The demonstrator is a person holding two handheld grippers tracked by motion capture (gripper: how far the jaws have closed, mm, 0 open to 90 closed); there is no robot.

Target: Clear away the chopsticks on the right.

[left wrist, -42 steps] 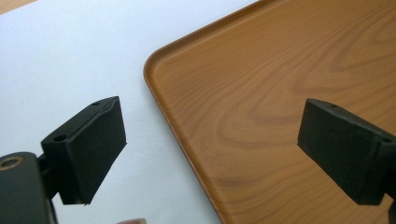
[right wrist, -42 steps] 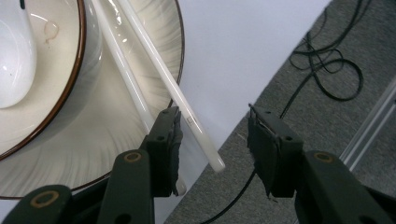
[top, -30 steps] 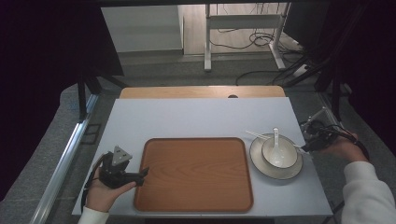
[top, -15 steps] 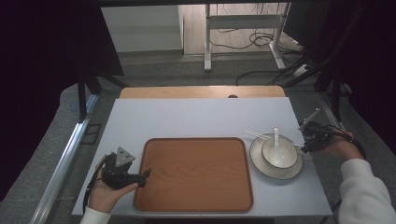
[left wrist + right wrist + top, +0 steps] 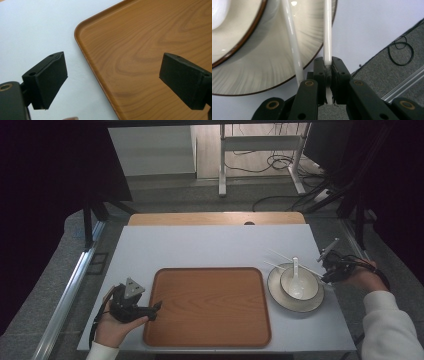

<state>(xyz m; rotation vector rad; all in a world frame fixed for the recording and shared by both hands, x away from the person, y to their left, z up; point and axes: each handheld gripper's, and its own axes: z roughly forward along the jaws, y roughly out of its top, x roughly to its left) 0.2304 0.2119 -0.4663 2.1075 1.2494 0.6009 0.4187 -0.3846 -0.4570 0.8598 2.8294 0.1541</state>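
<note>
A wooden tray [image 5: 207, 306] lies at the table's front middle. To its right, a cream plate [image 5: 280, 295] holds a white bowl [image 5: 300, 287] with a white spoon [image 5: 295, 268] in it. Two white chopsticks [image 5: 285, 257] rest across the plate's far side. At the plate's right edge my right gripper [image 5: 326, 276] has just been closing, and its jaws now pinch the end of one chopstick [image 5: 327, 37]. The other chopstick [image 5: 292, 45] lies free beside the jaws. My left gripper [image 5: 116, 82] stands open astride the tray's left rim [image 5: 86, 56], gripping nothing.
The white table [image 5: 200, 245] has bare room behind the tray and to its left. Its right edge runs just past the right hand, with grey carpet [image 5: 387, 62] and a cable below. A metal rail [image 5: 70, 290] runs along the left side.
The right gripper has edged slightly toward the plate and its jaws have narrowed onto a chopstick end. The left hand and tray have not moved.
</note>
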